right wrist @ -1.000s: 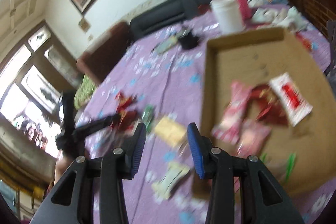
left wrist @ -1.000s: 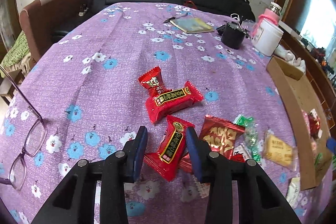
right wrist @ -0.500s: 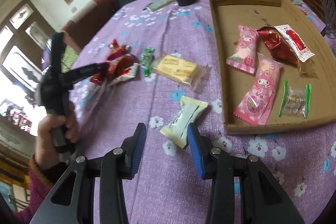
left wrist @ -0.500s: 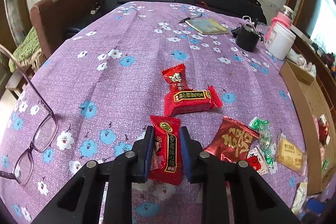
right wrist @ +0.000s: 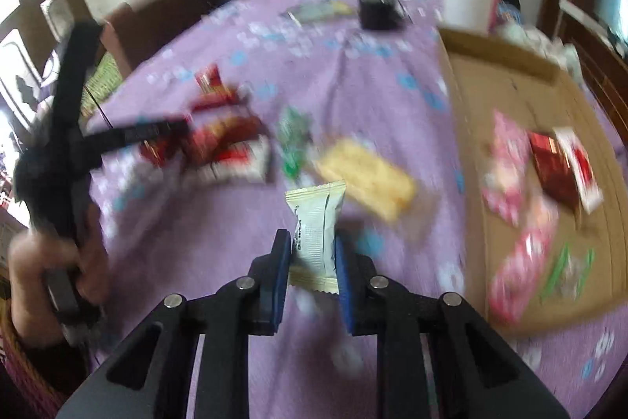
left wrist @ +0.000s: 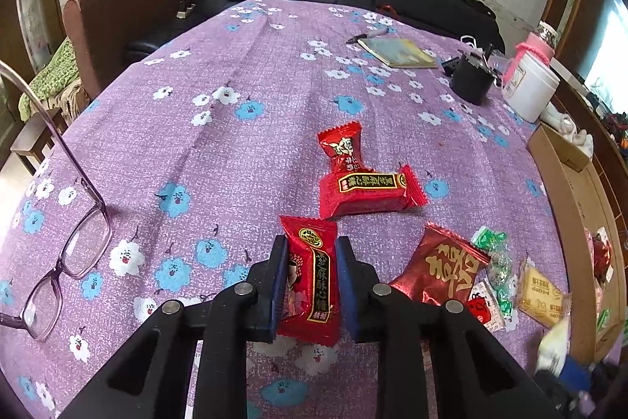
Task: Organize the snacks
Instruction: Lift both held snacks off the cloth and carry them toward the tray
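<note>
While both grippers are closed on snacks, each wrist view shows its own catch between blue pads. The left gripper (left wrist: pixel 309 281) clamps a red wrapped candy (left wrist: pixel 312 273) with a gold-and-black label, its long side running along the fingers, held over the purple flowered tablecloth (left wrist: pixel 196 152). Just beyond it lie two more red packets: a flat red bar (left wrist: pixel 371 189) with a black label strip and a smaller red candy (left wrist: pixel 342 148) touching its far edge. To the right lies a dark red foil packet with gold characters (left wrist: pixel 445 269), then a green-and-clear candy (left wrist: pixel 495 258) and a yellow biscuit pack (left wrist: pixel 539 291) near the edge of the cardboard tray (left wrist: pixel 569 207). A pair of purple-framed glasses (left wrist: pixel 66 262) rests open at the left. Farther back stand a notebook (left wrist: pixel 398 52), a black cup (left wrist: pixel 471 81), a white jar (left wrist: pixel 530 91) and a pink bottle (left wrist: pixel 535 46).

The right gripper (right wrist: pixel 314 271) grips a cream-white snack packet (right wrist: pixel 317 226) by its lower half, the crimped top end standing free beyond the fingertips. This view is blurred. Behind the packet lies the yellow biscuit pack (right wrist: pixel 367 177), and the cardboard tray (right wrist: pixel 506 93) at the right holds pink packets (right wrist: pixel 506 171), a dark red one (right wrist: pixel 549 163), a white-and-red one (right wrist: pixel 583 167) and a green-edged clear one (right wrist: pixel 565 271). At the left, a hand (right wrist: pixel 51 262) holds the other black gripper among the red packets.
</note>
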Available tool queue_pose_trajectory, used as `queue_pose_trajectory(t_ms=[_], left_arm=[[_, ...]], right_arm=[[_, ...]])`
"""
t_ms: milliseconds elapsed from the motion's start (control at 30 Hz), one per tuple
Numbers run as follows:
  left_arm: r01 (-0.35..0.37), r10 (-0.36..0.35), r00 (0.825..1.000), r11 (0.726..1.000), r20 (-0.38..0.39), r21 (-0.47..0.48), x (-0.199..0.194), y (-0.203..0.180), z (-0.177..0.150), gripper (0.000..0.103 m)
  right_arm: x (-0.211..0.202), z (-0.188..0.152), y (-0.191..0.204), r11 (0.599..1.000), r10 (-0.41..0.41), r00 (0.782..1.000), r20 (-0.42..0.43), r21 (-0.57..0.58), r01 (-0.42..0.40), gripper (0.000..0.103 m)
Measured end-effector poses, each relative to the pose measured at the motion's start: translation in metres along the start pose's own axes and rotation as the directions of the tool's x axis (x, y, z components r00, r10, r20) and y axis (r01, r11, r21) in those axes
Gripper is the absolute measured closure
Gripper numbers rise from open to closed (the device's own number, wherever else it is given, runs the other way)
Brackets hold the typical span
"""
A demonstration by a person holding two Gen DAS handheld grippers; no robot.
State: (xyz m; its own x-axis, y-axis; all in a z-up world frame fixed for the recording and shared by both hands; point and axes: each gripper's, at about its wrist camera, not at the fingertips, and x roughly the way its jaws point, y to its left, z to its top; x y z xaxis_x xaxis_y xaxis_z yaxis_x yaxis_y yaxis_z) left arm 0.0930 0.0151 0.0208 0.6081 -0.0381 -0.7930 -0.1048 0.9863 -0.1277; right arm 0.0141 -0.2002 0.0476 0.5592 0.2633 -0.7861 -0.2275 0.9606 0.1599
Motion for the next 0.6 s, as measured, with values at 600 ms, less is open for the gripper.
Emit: queue_pose_trajectory(t_ms=[600], left_arm=[[0.188, -0.186, 0.967, 0.982, 0.172, 0.008, -0.043, -0.011, 0.005, 0.079]], right_arm=[[0.009, 0.03, -0.039, 0.983, 0.149, 0.968, 0.204, 0.079, -0.168, 0.082]])
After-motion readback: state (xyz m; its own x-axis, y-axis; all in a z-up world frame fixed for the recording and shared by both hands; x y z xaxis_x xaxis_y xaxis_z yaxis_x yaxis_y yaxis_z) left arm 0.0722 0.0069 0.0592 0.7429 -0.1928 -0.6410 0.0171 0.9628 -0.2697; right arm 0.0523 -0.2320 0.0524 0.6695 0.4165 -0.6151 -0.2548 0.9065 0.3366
